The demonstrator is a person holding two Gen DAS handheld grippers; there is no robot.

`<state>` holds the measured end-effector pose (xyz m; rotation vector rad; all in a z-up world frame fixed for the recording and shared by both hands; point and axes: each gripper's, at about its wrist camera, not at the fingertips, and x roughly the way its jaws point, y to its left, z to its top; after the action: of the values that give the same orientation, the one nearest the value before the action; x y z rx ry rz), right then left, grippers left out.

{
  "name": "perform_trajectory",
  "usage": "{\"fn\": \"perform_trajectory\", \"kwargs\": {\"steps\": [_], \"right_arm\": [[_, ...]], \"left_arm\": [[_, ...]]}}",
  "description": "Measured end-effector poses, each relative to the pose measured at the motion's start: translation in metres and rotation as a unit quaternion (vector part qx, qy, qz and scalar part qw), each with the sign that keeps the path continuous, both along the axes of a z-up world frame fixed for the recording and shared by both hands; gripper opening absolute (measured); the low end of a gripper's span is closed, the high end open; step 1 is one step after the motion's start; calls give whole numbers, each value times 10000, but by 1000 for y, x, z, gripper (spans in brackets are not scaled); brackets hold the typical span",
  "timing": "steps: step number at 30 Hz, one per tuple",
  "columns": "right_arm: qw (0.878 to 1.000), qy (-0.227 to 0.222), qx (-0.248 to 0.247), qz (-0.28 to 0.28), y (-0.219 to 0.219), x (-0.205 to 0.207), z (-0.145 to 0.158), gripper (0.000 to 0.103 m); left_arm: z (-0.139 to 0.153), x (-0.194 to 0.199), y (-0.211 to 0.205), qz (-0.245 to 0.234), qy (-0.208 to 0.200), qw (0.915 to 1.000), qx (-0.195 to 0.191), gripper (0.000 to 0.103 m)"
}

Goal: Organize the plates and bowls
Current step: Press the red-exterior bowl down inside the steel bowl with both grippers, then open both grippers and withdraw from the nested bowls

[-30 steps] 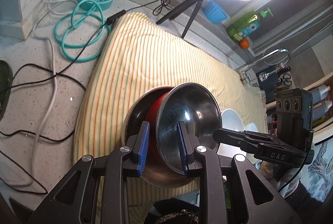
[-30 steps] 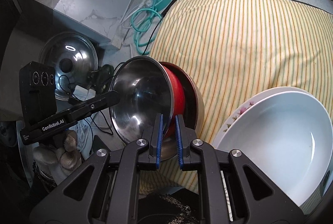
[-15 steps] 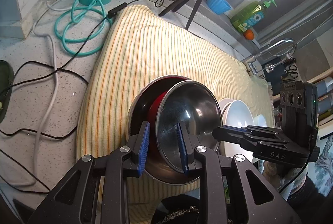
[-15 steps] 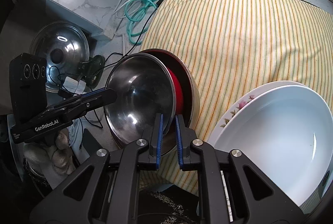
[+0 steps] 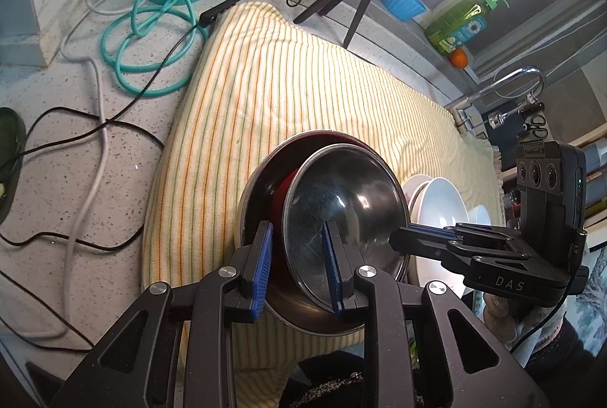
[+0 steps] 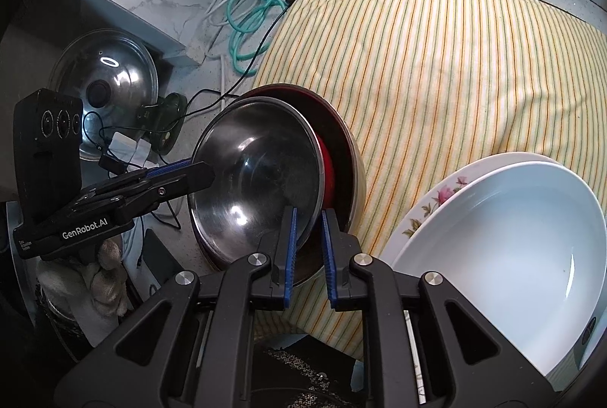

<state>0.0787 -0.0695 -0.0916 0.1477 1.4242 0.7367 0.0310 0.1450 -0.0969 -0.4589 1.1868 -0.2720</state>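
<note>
I am holding my left gripper [image 5: 297, 265] clamped on the near rims of a nested stack of bowls, its blue pads pinching the steel inner bowl [image 5: 343, 218] together with the red bowl [image 5: 280, 190] behind it. My right gripper [image 6: 307, 248] is sitting on the opposite rim of that same steel inner bowl [image 6: 261, 176]; its jaws have just been easing apart a little, the rim is running between the pads, and I cannot tell whether they are still pressing on it. The stack is tilting, its mouth facing me, inside a larger steel outer bowl [image 6: 353, 157] that is resting on the yellow striped towel [image 6: 455, 66]. Just to the right of my right gripper, 1 white bowl [image 6: 512, 245] is lying in a flowered plate [image 6: 436, 203] on the same towel. Beyond the towel, a teal cable [image 5: 151, 40] is coiling on the speckled counter [image 5: 57, 161].
</note>
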Motion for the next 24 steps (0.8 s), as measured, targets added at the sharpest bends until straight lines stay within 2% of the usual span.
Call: {"fn": "perform_trajectory", "kwargs": {"steps": [11, 22, 23, 24], "right_arm": [[10000, -66, -5, 29, -1, 1, 0, 17], [9997, -108, 216, -24, -2, 3, 8, 46], [9996, -121, 241, -46, -3, 3, 10, 48], [9995, -149, 255, -74, -4, 4, 12, 51]], "left_arm": [[0, 2, -1, 37, 1, 9999, 111, 27], [10, 0, -1, 46, -139, 9998, 98, 27], [13, -1, -1, 51, -175, 9998, 119, 29], [15, -2, -2, 58, -215, 9996, 149, 35]]}}
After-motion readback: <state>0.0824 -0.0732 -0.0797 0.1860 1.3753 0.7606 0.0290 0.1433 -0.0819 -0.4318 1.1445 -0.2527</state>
